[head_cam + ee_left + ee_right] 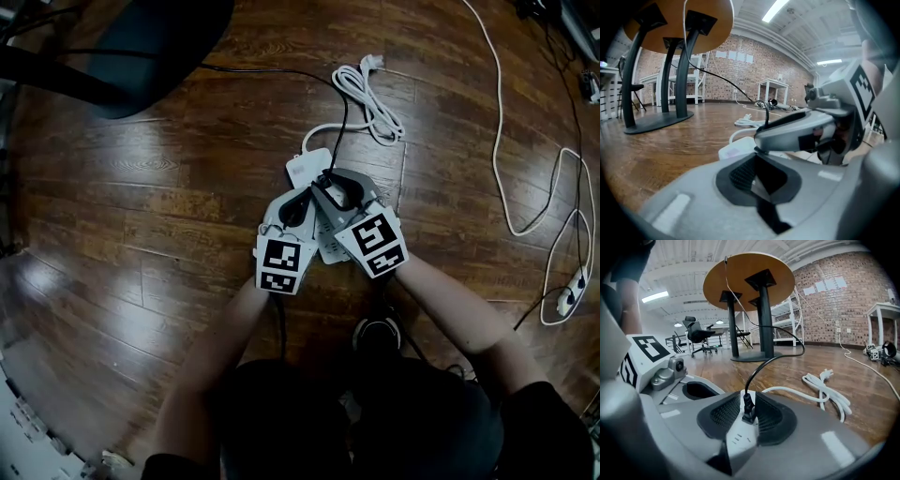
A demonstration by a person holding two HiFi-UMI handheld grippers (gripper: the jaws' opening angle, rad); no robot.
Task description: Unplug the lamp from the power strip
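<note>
A white power strip lies on the wooden floor, and both grippers meet over it. A black plug stands in the power strip. Its black cord arcs away toward the round table; in the head view the cord runs up and left. My right gripper is open, a pad on each side of the plug and not pressing on it. My left gripper sits beside it to the left, low over the strip. Its jaws look shut, with nothing seen between them. Seen from above, the right gripper and left gripper stand side by side.
A coiled white cable lies just beyond the strip. The dark base of a round table stands at the far left. A long white cable runs down the right side to a second strip. My forearms reach in from below.
</note>
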